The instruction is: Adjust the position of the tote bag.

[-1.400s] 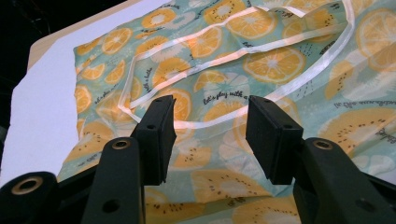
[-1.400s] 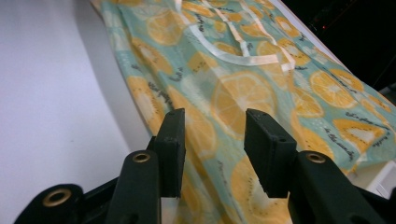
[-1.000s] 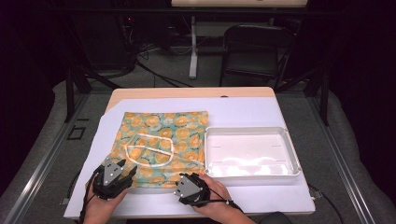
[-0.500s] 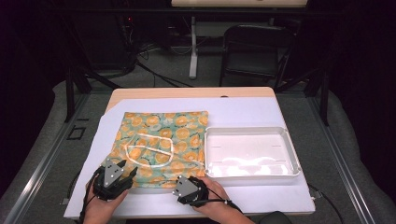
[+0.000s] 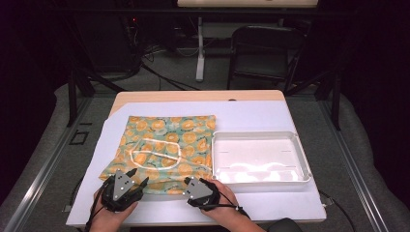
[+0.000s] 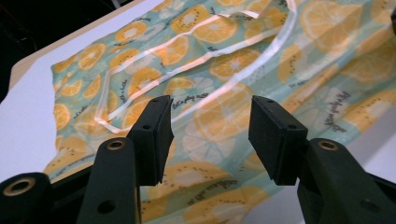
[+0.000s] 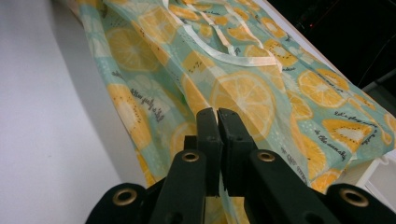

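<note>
Right gripper (image 7: 217,122): jaws have just been closing; now pressed together on the near edge of the orange-print bag (image 7: 243,88), a fold of the thin fabric pinched between the pads. A second ago they stood apart over that edge.

High view: right gripper (image 5: 194,185) sits slightly nearer the person than a second ago, at the bag's (image 5: 167,147) near right corner. The shift is small.

Bag edge at the pinch rises a little off the table (image 7: 42,116) in the right gripper view; whether that is new cannot be told.

Lab: dark room, cabled stands (image 5: 199,53)
</note>
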`<state>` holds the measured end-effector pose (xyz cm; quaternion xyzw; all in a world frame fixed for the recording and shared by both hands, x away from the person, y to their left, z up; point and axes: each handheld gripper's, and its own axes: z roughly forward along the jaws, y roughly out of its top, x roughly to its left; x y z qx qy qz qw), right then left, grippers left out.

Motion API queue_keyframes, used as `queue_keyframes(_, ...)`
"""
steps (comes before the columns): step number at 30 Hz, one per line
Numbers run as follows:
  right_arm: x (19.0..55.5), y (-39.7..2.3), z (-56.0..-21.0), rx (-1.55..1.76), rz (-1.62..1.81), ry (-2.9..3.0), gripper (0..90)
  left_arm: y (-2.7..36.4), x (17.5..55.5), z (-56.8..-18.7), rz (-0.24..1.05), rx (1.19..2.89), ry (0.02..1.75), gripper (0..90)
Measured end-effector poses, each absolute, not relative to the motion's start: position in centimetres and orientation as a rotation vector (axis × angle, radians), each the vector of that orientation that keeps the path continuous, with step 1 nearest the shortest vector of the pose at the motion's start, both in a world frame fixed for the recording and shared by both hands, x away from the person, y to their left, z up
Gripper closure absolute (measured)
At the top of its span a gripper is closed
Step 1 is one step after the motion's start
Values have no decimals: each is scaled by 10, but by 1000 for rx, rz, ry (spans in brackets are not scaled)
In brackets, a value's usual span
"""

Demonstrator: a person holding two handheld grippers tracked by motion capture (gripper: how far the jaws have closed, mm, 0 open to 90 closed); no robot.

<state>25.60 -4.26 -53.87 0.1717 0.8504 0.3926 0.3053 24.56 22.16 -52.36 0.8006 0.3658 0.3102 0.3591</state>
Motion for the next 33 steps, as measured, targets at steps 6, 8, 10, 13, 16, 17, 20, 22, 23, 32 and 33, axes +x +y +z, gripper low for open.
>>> queue_keyframes(6, 257, -45, -535, 470, 1051, 2236, 880, 214, 242, -524, 794, 2096, 920, 490)
queue_keyframes(8, 258, -46, -534, 479, 1057, 2235, 880, 211, 240, -524, 806, 2104, 905, 482)
queue_keyframes(10, 259, -47, -533, 494, 1080, 2218, 880, 210, 239, -524, 817, 2116, 892, 482)
queue_keyframes(13, 259, -48, -532, 495, 1078, 2218, 880, 207, 239, -525, 824, 2127, 881, 484)
queue_keyframes(16, 259, -49, -531, 498, 1086, 2209, 880, 206, 239, -526, 824, 2139, 873, 493)
queue_keyframes(17, 259, -50, -531, 496, 1086, 2208, 880, 205, 239, -527, 823, 2143, 866, 495)
queue_keyframes(20, 258, -50, -530, 497, 1091, 2199, 884, 203, 240, -528, 831, 2156, 857, 498)
queue_keyframes(22, 258, -50, -529, 500, 1097, 2191, 889, 202, 241, -530, 833, 2173, 851, 504)
queue_keyframes(23, 258, -50, -529, 500, 1097, 2191, 889, 202, 241, -530, 833, 2173, 851, 509)
queue_keyframes(32, 256, -50, -528, 493, 1104, 2185, 891, 198, 248, -534, 826, 2205, 873, 590)
queue_keyframes(33, 256, -50, -528, 493, 1104, 2185, 891, 198, 248, -534, 826, 2205, 873, 590)
